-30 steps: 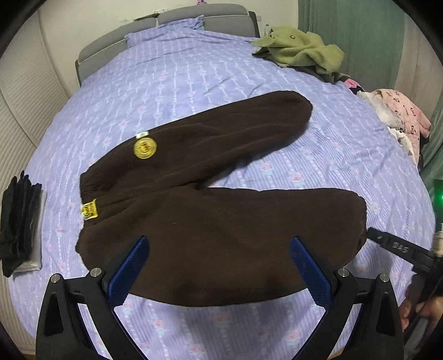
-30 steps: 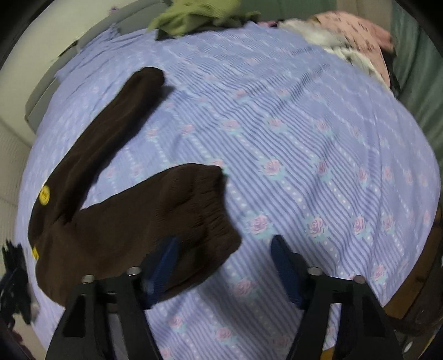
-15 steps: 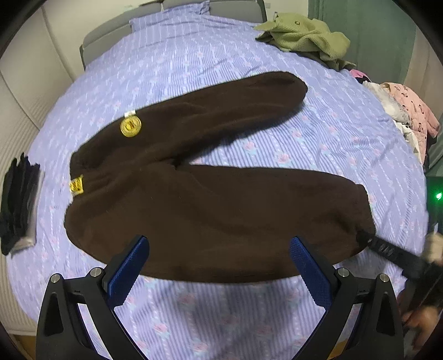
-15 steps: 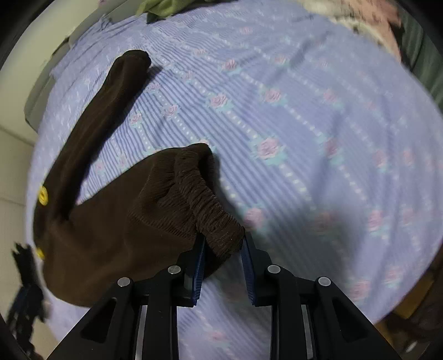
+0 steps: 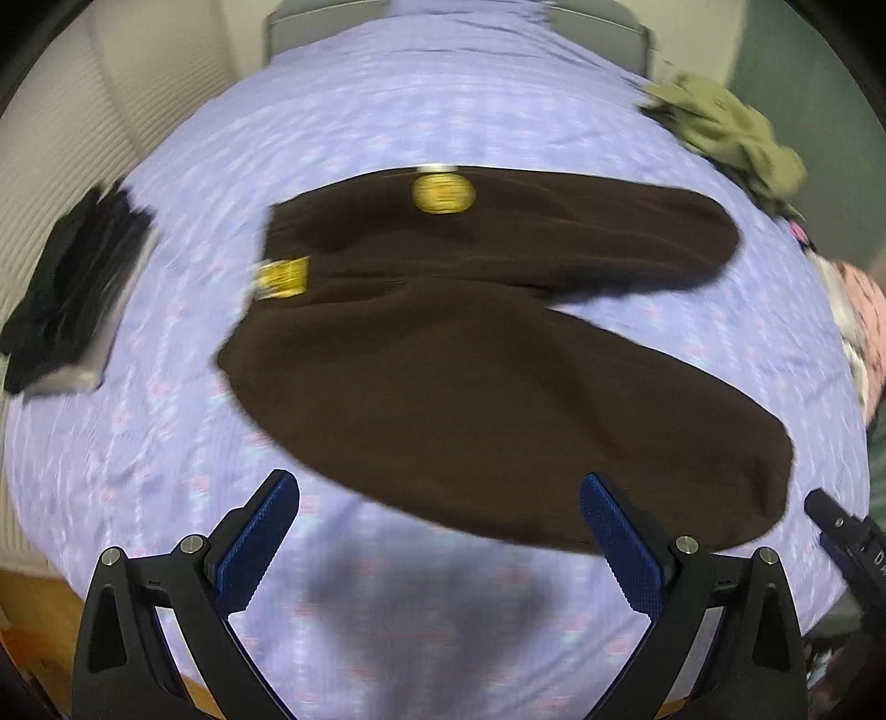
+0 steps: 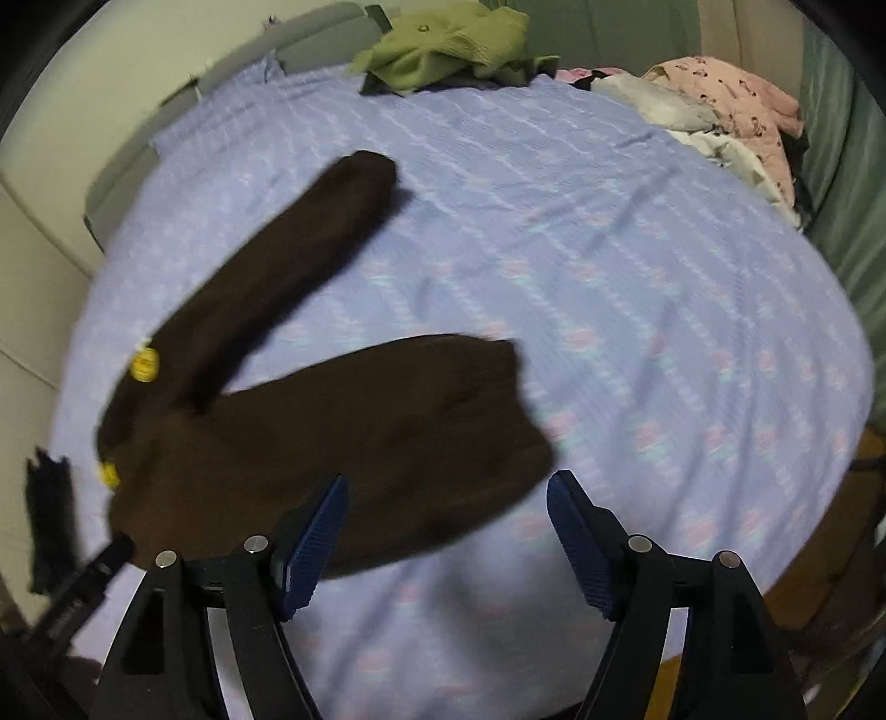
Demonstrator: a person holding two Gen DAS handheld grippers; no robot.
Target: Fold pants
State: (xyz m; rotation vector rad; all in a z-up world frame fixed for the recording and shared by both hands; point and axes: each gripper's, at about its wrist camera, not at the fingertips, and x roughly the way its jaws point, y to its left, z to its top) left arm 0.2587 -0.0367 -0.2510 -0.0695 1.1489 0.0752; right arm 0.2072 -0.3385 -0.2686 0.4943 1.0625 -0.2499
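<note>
Dark brown fleece pants [image 5: 470, 343] lie flat on the lilac bed [image 5: 387, 111], legs spread in a V, with a round yellow badge [image 5: 443, 193] and a yellow tag [image 5: 279, 278] near the waist. My left gripper [image 5: 437, 548] hangs open over the bedsheet just in front of the near leg, nothing between its blue pads. In the right wrist view the pants [image 6: 332, 426] have their near leg's cuff just beyond my right gripper [image 6: 446, 537]. Its jaws are opening, and nothing is between its blue pads. The right gripper's tip [image 5: 841, 526] shows at the left view's right edge.
A folded black garment [image 5: 77, 293] lies on the bed's left edge. A green garment [image 6: 448, 44] sits near the grey headboard [image 5: 598, 22], and a heap of pink and white clothes [image 6: 725, 111] at the bed's right side. Wooden floor [image 5: 33, 609] shows below the bed.
My right gripper shut on the near leg's cuff, then let it go and lifted away, jaws wide again. My left gripper swung sideways along the front of the bed, so the pants look turned.
</note>
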